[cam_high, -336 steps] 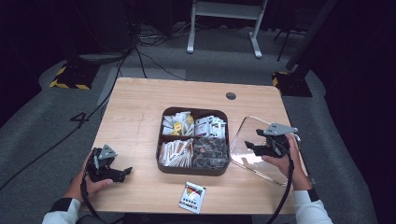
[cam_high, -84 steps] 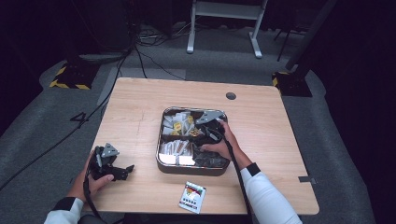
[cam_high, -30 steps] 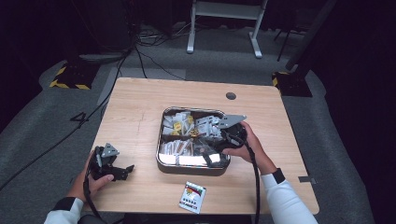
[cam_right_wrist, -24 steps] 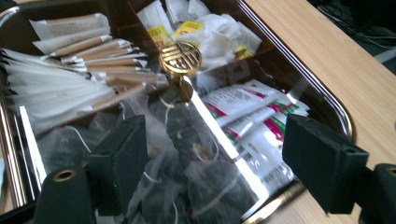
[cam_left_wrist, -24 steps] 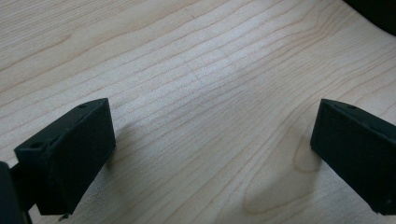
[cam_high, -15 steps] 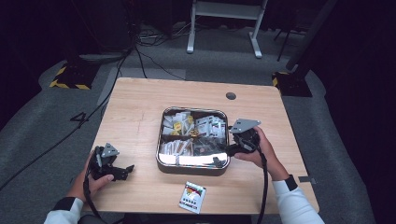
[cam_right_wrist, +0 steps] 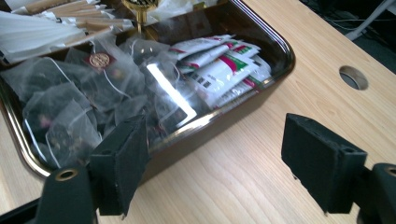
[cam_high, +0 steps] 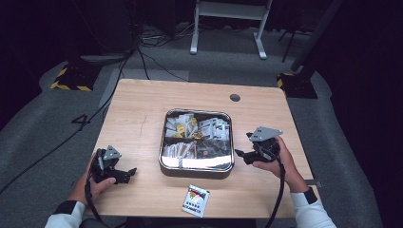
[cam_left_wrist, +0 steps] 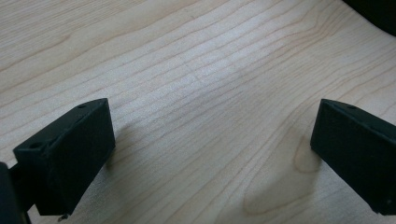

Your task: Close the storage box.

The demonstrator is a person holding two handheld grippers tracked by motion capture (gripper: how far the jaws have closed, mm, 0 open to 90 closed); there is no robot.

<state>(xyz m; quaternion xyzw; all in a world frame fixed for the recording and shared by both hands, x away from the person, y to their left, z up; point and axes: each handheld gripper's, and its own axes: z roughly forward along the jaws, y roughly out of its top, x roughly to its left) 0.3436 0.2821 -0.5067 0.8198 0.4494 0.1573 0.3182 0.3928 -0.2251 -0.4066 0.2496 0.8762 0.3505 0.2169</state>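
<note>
Box (cam_high: pixel 197 166) of tea bags sits mid-table, its clear lid (cam_right_wrist: pixel 159 88) on and catching the light. Nearest it, the right gripper (cam_high: pixel 243 155) has its jaws wide apart and empty, just off the box's right wall; in the right gripper view its left jaw stands against the dark rim (cam_right_wrist: pixel 261 91) and its right jaw over bare wood. Under the lid lie mesh tea bags (cam_right_wrist: pixel 70 93) and red-and-white sachets (cam_right_wrist: pixel 219 63). The left gripper (cam_high: pixel 127 172) rests near the table's front left, well apart from the box, jaws spread over bare table (cam_left_wrist: pixel 201 93). A small packet (cam_high: pixel 196 200) lies in front of the box by the near edge. A round hole (cam_high: pixel 235 98) marks the far side.
</note>
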